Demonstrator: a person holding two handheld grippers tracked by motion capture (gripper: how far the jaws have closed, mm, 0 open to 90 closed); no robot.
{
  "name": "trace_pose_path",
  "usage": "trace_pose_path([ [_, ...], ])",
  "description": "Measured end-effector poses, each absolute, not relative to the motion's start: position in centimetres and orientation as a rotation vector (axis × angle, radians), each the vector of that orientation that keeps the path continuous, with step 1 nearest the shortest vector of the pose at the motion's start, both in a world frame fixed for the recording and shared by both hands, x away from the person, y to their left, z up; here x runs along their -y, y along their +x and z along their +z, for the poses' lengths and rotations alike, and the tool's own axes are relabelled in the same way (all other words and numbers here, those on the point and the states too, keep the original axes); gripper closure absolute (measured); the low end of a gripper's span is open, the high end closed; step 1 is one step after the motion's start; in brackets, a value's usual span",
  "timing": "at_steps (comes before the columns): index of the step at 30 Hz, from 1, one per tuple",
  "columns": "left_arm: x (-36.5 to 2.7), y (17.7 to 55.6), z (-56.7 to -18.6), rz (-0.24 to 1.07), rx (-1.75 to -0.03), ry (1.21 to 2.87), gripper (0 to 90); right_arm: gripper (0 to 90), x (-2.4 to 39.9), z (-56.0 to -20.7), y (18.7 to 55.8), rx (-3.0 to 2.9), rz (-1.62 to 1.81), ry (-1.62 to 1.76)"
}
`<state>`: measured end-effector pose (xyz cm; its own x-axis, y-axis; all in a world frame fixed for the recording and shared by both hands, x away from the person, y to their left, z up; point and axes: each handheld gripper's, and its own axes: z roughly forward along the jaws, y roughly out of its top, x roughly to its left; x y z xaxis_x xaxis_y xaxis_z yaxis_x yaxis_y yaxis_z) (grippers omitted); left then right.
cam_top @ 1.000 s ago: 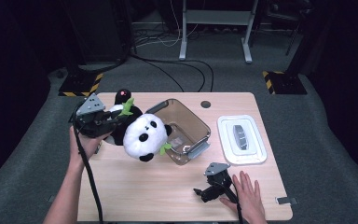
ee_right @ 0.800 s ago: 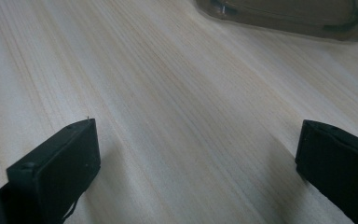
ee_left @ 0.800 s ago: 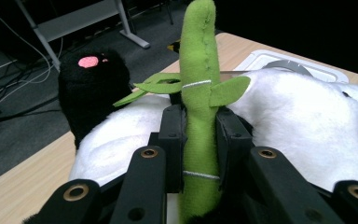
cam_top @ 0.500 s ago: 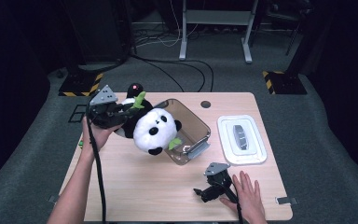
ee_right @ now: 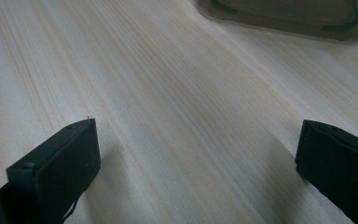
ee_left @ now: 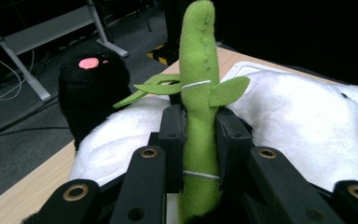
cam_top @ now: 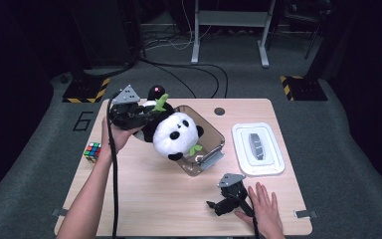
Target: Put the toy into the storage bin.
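Note:
A black-and-white panda plush point(cam_top: 176, 134) hangs tilted over the left end of a clear plastic box point(cam_top: 210, 152). My left gripper point(cam_top: 146, 113) holds it from the left. In the left gripper view the two jaws are shut on the plush's green bamboo stalk point(ee_left: 198, 70), with the gripper point(ee_left: 199, 135) pressed against the white body point(ee_left: 298, 121) and a black paw point(ee_left: 91, 79) behind. My right gripper point(cam_top: 215, 204) lies on the table near the front edge, a hand flat beside it. Its jaws point(ee_right: 198, 154) stand wide open over bare wood.
A white lid point(cam_top: 257, 148) with a grey handle lies right of the box. A colour cube point(cam_top: 92, 151) sits near the table's left edge. The box's lower wall point(ee_right: 284, 16) shows ahead of the right gripper. Cables and a stand's legs lie on the floor beyond the table.
My left gripper has carried the panda to the right, from beside the box to over its left end. The right gripper and hand have stayed put.

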<state>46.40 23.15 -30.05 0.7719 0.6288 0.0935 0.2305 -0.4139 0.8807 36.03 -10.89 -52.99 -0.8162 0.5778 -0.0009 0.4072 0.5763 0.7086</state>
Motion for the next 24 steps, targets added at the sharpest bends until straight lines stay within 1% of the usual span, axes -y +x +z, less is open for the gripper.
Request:
trace_pose_path([
  [7, -22.2, 47.8, -30.7, 0.453, -0.625, 1.974, 75.3, 0.0, 10.9, -53.0, 36.0, -2.576, 1.07, 0.819],
  [14, -21.0, 49.0, -31.1, 0.433, -0.613, 1.987, 75.3, 0.0, 10.9, -53.0, 36.0, -2.577, 1.07, 0.819],
  [24, -19.2, 50.2, -32.0, 0.372, -0.586, 1.961, 75.2, 0.0, 10.9, -53.0, 36.0, -2.577, 1.069, 0.817],
])
